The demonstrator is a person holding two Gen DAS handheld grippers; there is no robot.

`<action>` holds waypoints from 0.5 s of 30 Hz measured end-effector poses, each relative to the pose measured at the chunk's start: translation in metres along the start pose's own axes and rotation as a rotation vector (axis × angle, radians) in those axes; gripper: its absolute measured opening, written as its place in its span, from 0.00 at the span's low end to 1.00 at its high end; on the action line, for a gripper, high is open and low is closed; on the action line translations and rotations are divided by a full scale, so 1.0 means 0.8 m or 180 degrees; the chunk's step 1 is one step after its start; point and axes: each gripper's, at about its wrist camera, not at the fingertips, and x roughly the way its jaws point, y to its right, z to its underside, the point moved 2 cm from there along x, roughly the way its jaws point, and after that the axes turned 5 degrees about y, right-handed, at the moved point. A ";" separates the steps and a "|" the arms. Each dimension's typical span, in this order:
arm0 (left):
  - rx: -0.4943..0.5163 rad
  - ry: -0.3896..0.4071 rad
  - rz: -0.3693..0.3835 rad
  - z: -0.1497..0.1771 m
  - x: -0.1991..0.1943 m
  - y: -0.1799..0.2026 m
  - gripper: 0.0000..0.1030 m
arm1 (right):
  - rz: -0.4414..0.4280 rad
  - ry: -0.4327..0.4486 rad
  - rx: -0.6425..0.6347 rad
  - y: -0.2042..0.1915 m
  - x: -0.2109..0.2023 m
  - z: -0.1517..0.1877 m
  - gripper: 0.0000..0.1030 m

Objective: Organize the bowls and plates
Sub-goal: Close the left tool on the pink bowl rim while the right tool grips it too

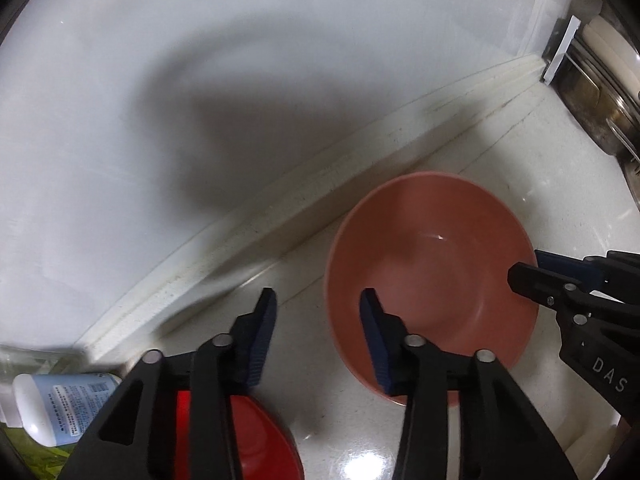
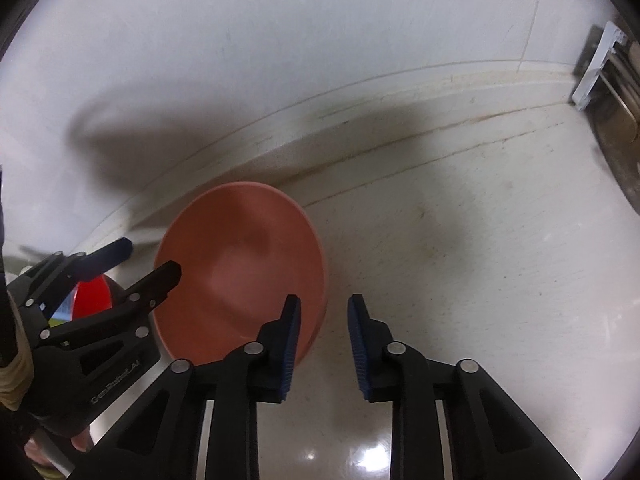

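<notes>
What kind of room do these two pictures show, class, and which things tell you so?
Probably a kitchen counter: a pink bowl and a red bowl stand on a pale worktop against a white wall, with steel pots at the right edge.

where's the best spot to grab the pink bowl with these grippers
Probably the rim of the pink bowl: it sits upright and open on the counter, so one finger can drop inside the thin wall and one outside. Left gripper takes its near-left edge, right gripper the opposite edge, both from above.
</notes>
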 end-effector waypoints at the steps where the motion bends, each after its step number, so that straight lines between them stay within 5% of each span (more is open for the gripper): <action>1: -0.0012 -0.0014 0.0010 0.000 0.002 0.000 0.32 | -0.0002 -0.0007 -0.0003 -0.002 0.002 0.001 0.19; 7: -0.0153 -0.0065 0.0136 -0.002 0.009 -0.002 0.08 | 0.0003 -0.0045 -0.0040 -0.006 0.005 0.004 0.11; 15: -0.0273 -0.0046 0.0150 0.008 -0.001 -0.002 0.07 | 0.0004 -0.0044 -0.0047 -0.008 0.000 0.004 0.10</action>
